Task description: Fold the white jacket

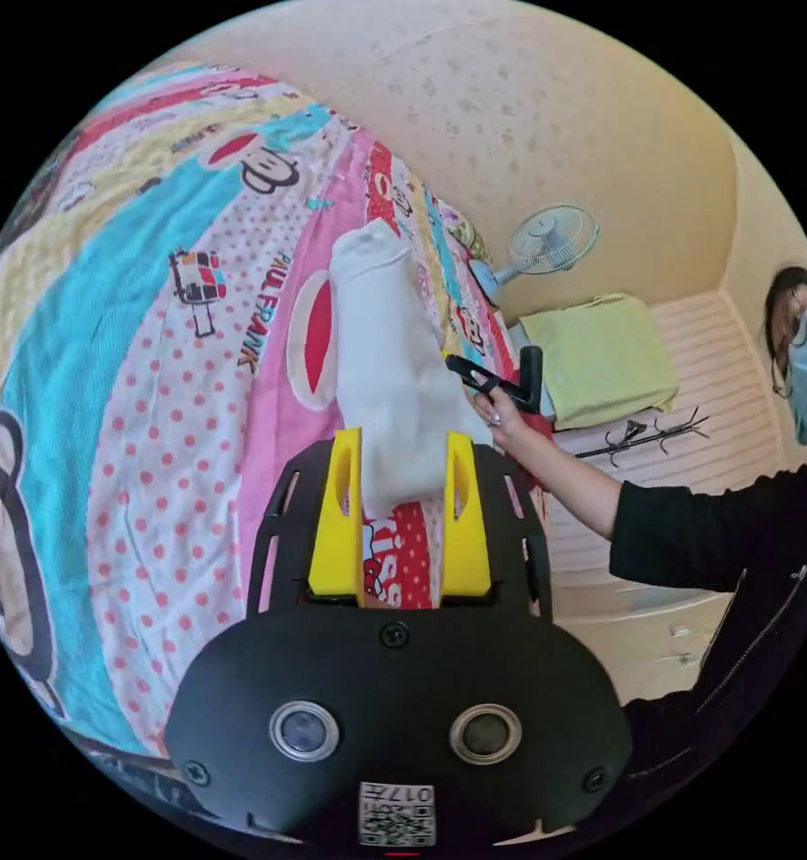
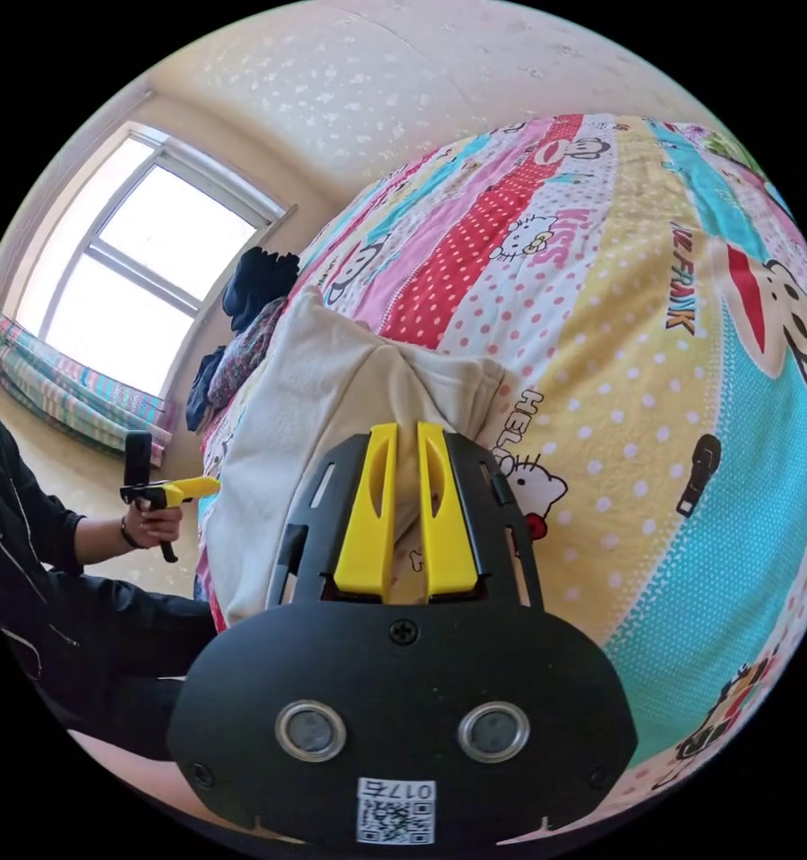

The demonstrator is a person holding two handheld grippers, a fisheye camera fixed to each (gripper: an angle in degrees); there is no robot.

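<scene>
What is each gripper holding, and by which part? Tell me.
Right gripper is shut on the white fabric jacket, pinching a raised fold. Left gripper is open around its near end.

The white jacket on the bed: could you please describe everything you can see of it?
The white jacket is soft, plain cream-white cloth, already folded into a long narrow bundle with a ribbed hem at its far end. It lies on the patterned bedspread near the bed's edge. The left gripper has its yellow jaws open around one end; the right gripper is pinched shut on a bunched fold at the other side.
</scene>
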